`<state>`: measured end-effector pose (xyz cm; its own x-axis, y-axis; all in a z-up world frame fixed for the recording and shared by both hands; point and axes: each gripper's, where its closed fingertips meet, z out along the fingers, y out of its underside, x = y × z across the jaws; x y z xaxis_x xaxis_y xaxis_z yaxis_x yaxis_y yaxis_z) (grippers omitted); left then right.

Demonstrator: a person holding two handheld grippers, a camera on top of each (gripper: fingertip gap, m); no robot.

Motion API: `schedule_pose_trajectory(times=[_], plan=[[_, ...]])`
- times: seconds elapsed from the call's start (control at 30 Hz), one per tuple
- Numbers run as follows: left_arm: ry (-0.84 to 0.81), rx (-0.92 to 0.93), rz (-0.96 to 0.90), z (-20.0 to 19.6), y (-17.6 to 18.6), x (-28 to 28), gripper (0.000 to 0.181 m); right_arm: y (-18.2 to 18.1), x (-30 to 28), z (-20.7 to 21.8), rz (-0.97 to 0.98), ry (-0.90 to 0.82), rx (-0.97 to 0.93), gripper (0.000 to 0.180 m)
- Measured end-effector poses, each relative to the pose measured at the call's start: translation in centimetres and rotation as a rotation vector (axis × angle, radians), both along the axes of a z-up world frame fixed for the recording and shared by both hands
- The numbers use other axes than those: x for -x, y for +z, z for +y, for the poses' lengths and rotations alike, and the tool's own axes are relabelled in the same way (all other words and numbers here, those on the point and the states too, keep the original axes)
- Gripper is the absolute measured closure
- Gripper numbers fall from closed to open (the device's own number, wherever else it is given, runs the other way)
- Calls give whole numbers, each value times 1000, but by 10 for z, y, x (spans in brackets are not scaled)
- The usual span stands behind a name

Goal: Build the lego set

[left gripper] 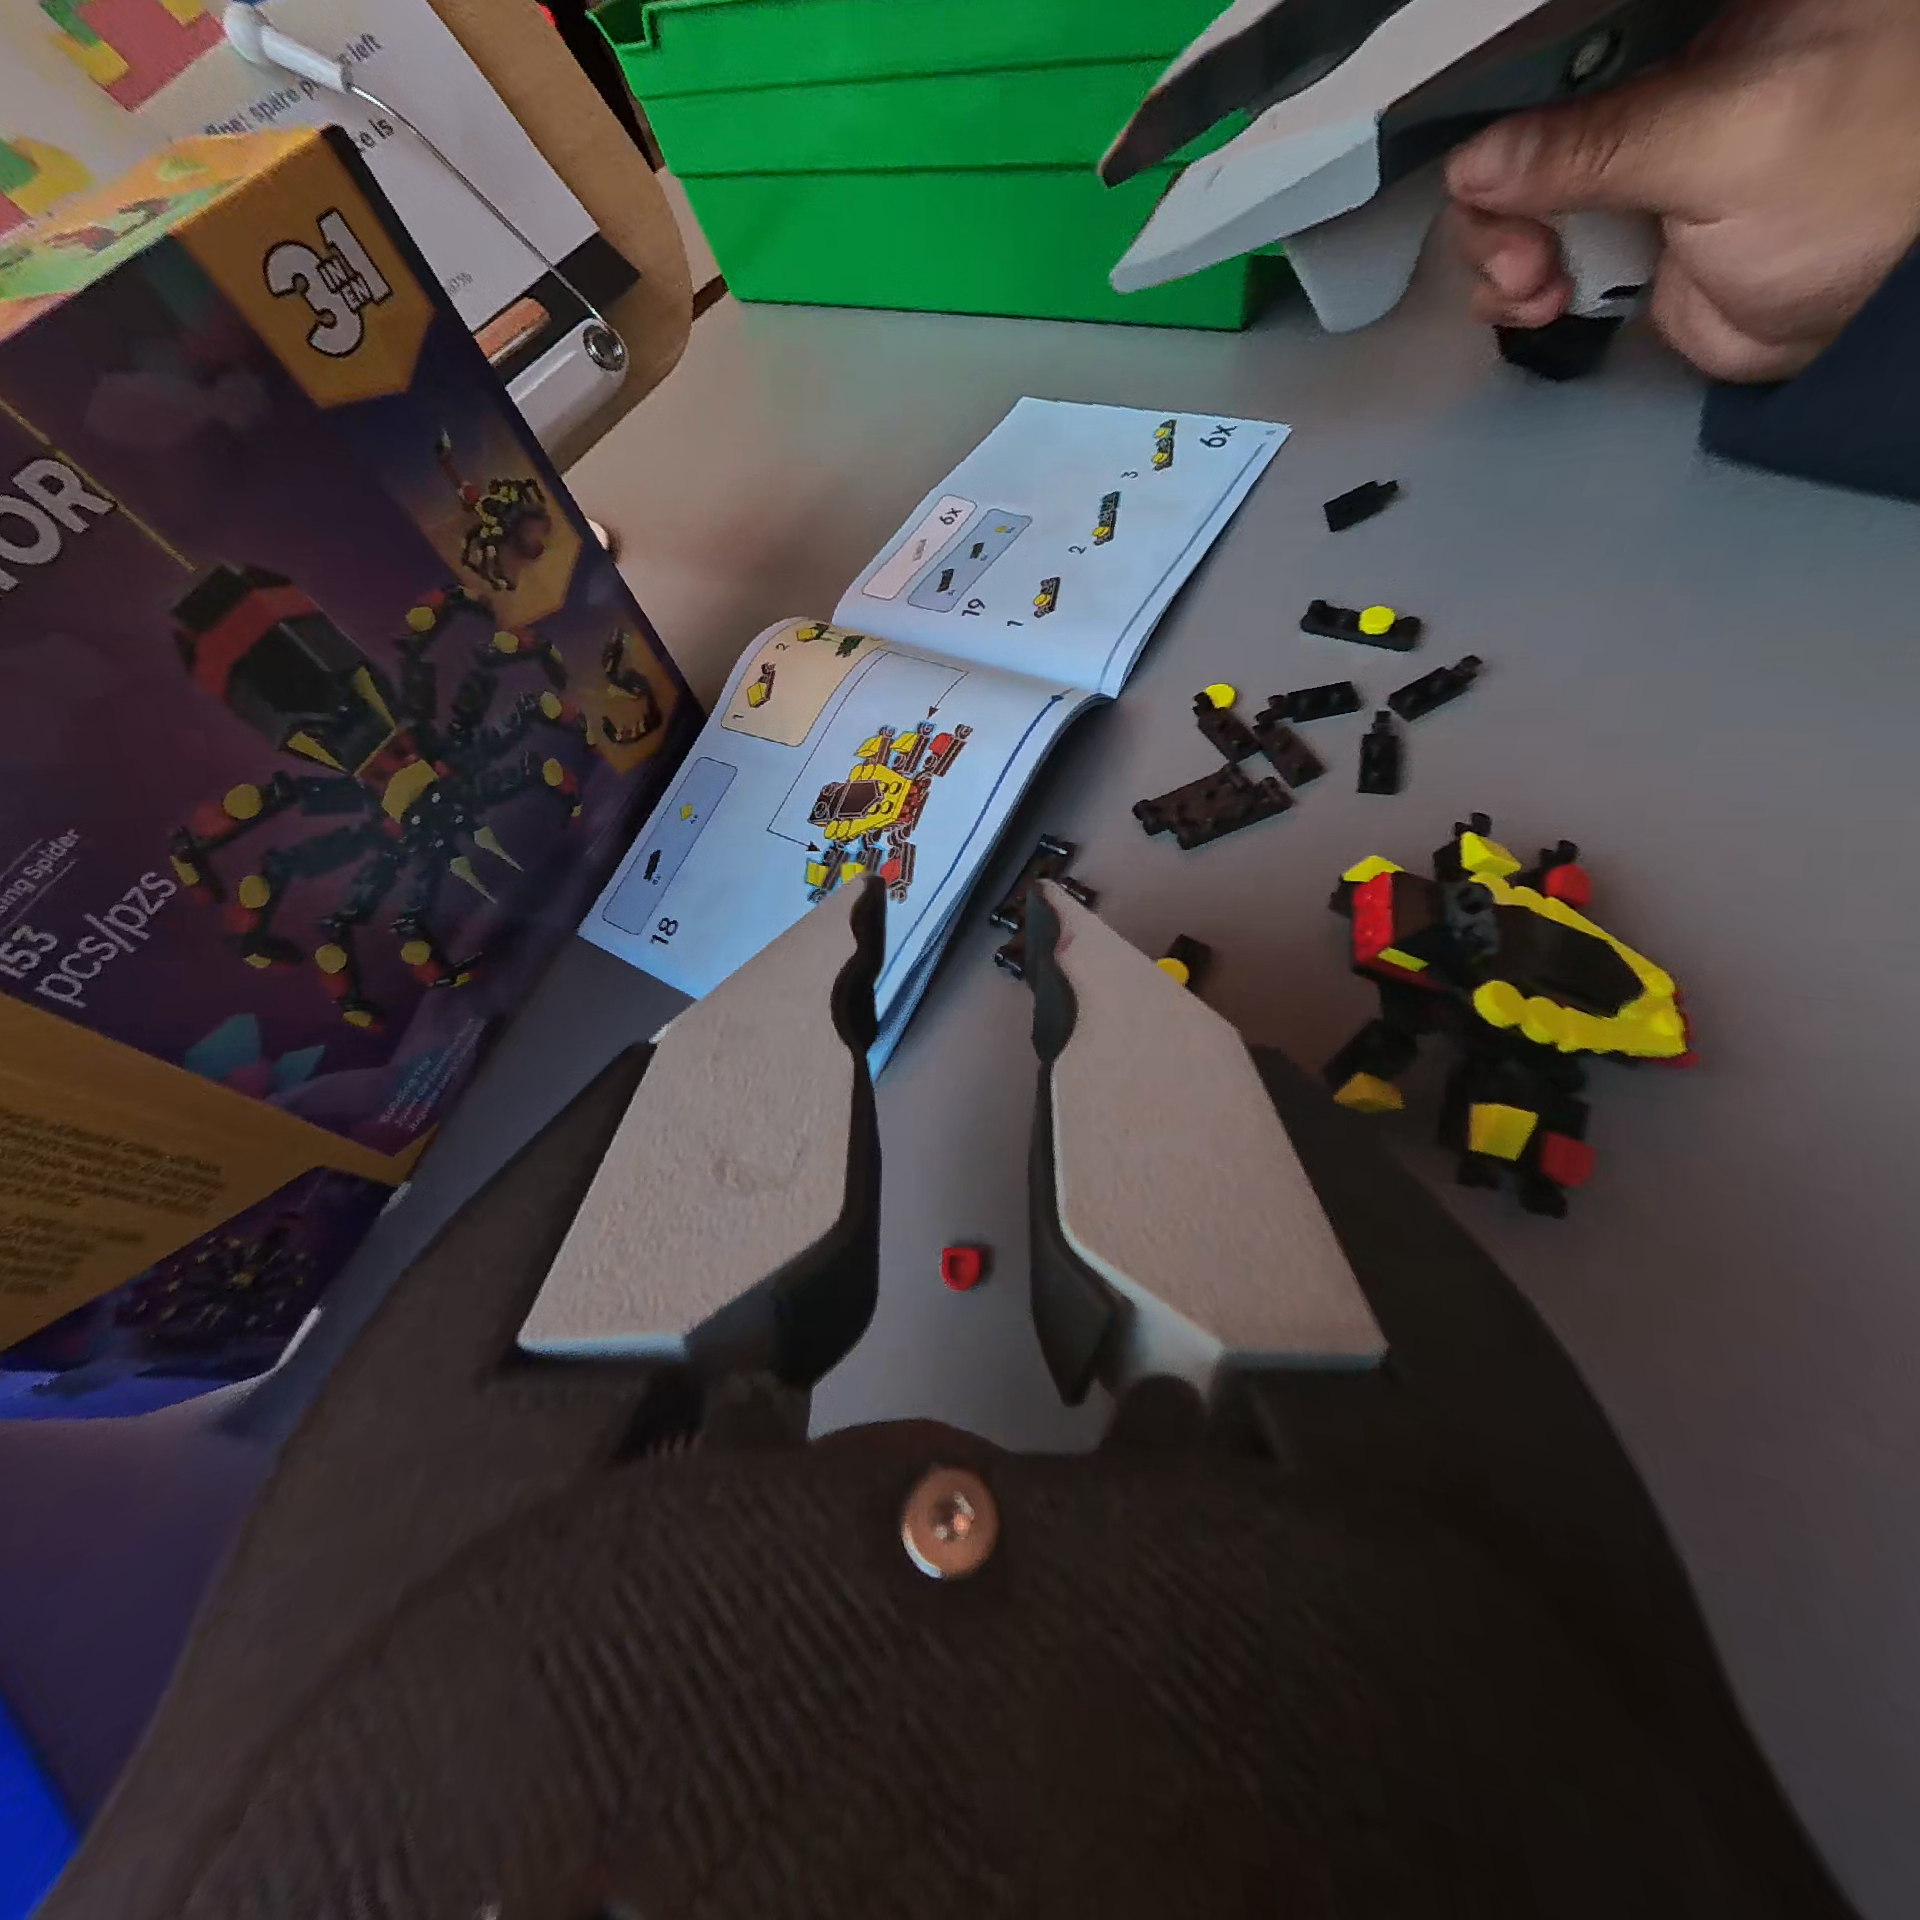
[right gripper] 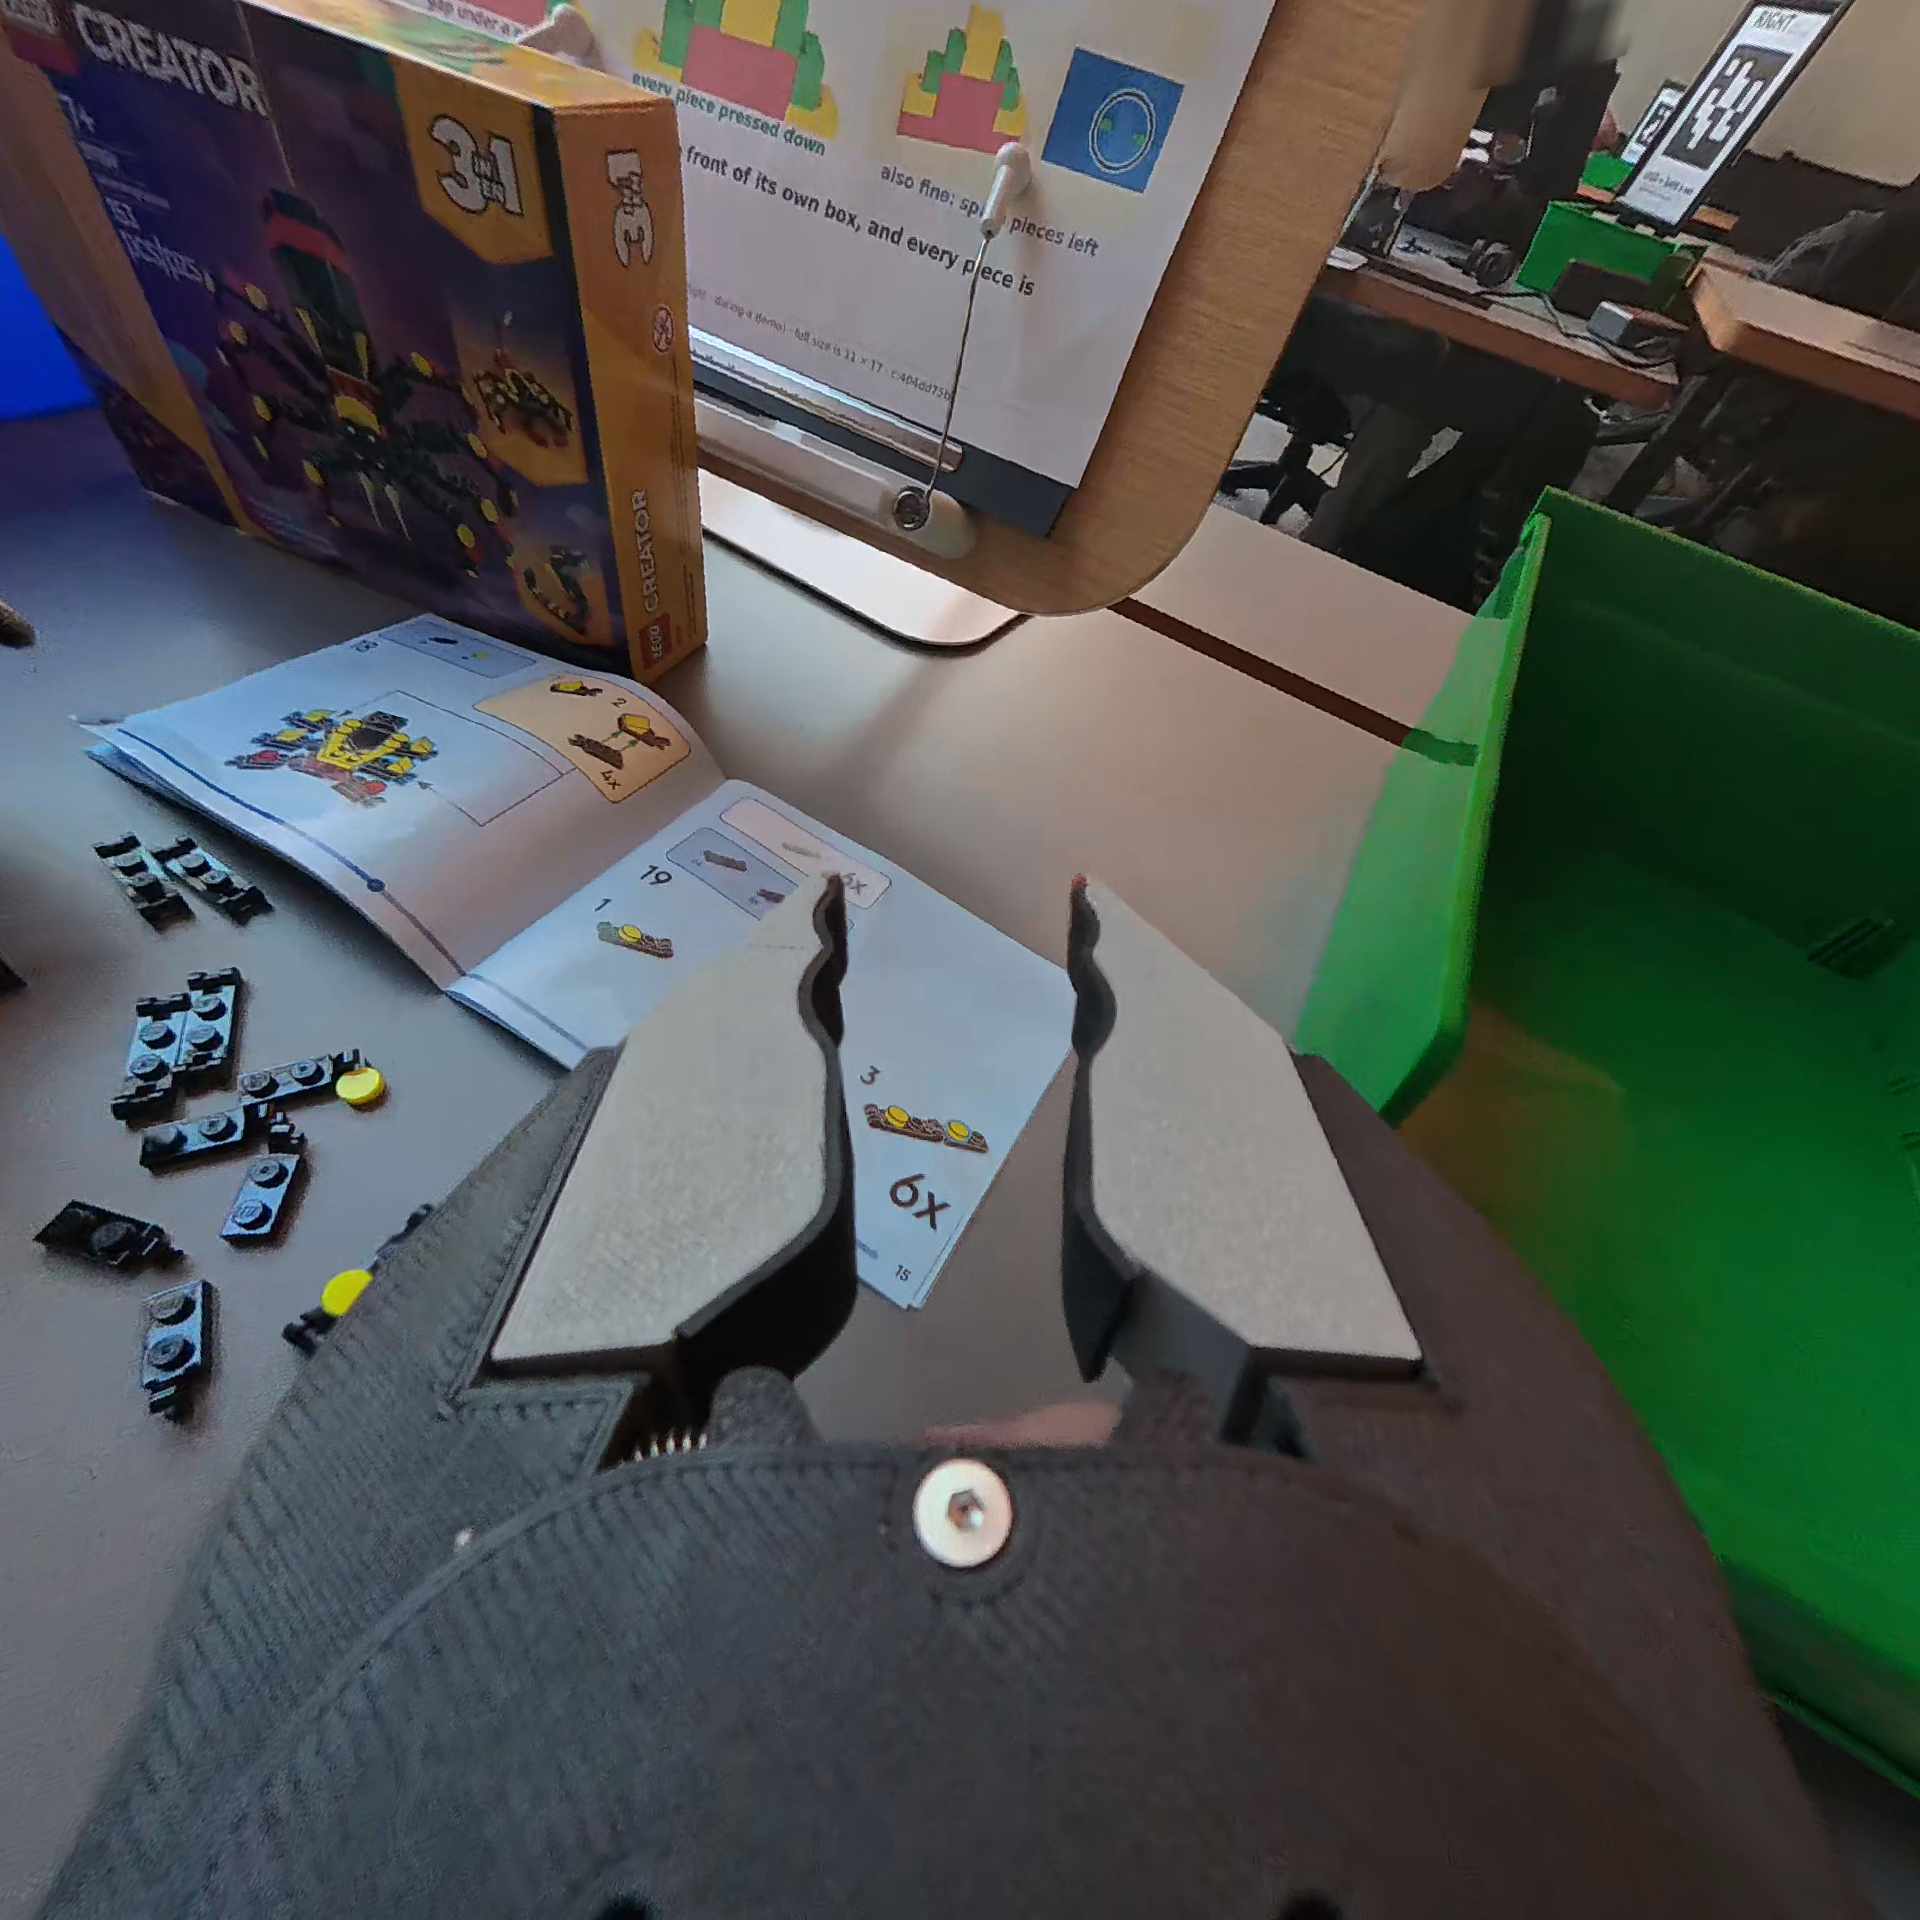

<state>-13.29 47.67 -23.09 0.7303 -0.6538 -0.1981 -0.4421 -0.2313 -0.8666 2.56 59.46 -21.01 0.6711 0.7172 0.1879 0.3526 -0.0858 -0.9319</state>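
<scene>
A part-built black, yellow and red model (left gripper: 1507, 997) lies on the grey table at the right. Loose black plates (left gripper: 1278, 738) with yellow round studs are scattered beyond it; they also show in the right wrist view (right gripper: 197, 1101). An open instruction booklet (left gripper: 935, 686) lies in the middle, also in the right wrist view (right gripper: 499, 810). My left gripper (left gripper: 956, 904) is open and empty, above the booklet's near edge, with a small red piece (left gripper: 963, 1267) on the table below its jaws. My right gripper (right gripper: 956, 904) is open and empty over the booklet's right page; it shows in the left wrist view (left gripper: 1299, 145) held by a hand.
The set's purple and orange box (left gripper: 260, 675) stands at the left, also in the right wrist view (right gripper: 395, 343). Green bins (left gripper: 935, 156) stand at the back; one (right gripper: 1662, 1039) is close on the right. A wooden stand with a printed sheet (right gripper: 935, 260) stands behind the booklet. Between my left fingertips and the small red piece (left gripper: 963, 1267) there is roughly 8 cm.
</scene>
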Motion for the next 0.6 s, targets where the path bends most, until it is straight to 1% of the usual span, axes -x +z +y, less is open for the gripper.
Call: schedule_pose_trajectory(times=[0.03, 0.17, 0.33, 0.43, 0.6], plan=[[8, -18, 5, 0, 2, 1, 158, -2, -1, -1, -13, -6, -1, 141], [40, -36, 19, 1, 3, 4, 157, -4, -8, -5, -39, -40, -10, 141], [114, -62, -11, 10, 9, 13, 173, 3, -26, -1, -61, -162, -65, 137], [129, -69, -7, 12, 9, 14, 177, 9, -35, 4, -82, -232, -118, 137], [123, -76, 35, 11, 6, 12, 176, 9, -36, 6, -81, -240, -116, 137]])
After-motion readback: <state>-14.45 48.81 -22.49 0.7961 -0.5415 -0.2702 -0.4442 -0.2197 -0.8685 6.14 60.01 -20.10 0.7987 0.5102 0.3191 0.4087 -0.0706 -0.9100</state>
